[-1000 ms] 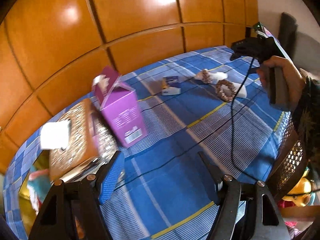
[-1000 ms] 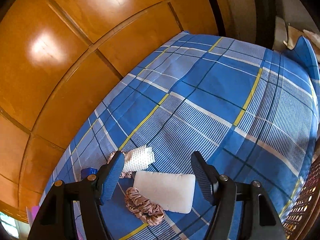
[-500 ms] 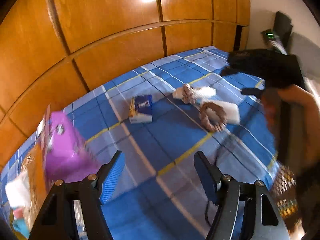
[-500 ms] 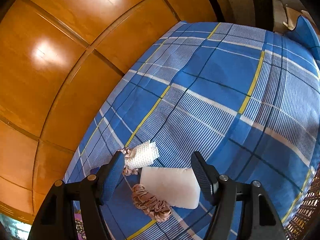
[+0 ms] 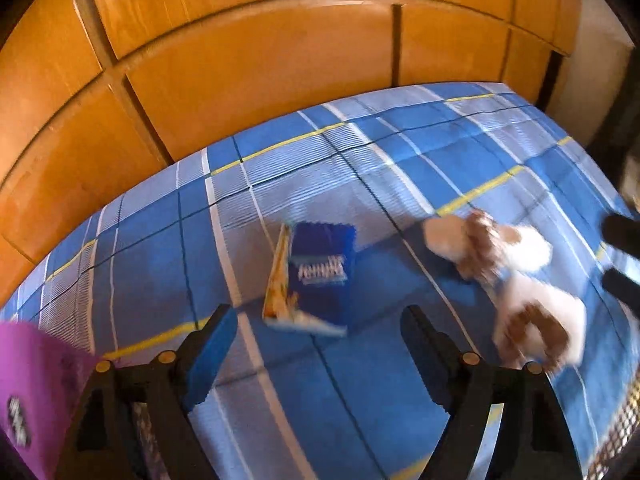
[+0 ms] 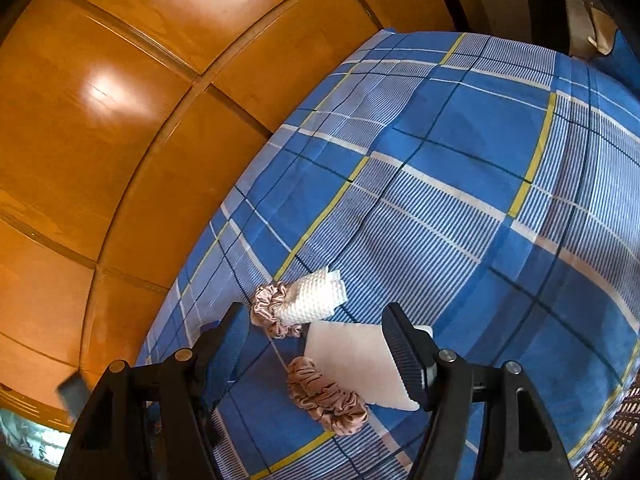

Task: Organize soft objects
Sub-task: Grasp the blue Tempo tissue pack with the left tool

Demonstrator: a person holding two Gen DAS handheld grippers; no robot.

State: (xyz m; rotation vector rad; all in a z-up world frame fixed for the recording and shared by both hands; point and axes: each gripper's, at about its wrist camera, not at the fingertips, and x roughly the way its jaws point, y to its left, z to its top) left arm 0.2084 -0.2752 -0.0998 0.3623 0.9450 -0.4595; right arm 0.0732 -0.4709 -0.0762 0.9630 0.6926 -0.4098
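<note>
My left gripper [image 5: 318,318] hovers over a blue plaid bedcover [image 5: 160,248], its jaws opening with nothing between them. Just beyond its tips lies a small blue packet [image 5: 320,272]. To the right, blurred, are two white cloths with pinkish-brown scrunchies [image 5: 532,320]. My right gripper [image 6: 315,312] is open above the same pile and grips nothing. Under it lie a rolled white waffle cloth [image 6: 314,298] with a pink scrunchie [image 6: 266,314] on its end, a flat white cloth [image 6: 352,356], and a second scrunchie [image 6: 326,398] at that cloth's near-left edge.
A purple box [image 5: 36,392] stands at the lower left of the left wrist view. Orange wooden panels [image 5: 280,60] back the bed. A dark mesh basket [image 6: 618,432] shows at the lower right edge. Bare bedcover [image 6: 500,160] stretches beyond the pile.
My left gripper has swept across the bed, away from the purple box and the patterned box, to the blue packet, and its jaws stand wider. The right gripper has barely moved.
</note>
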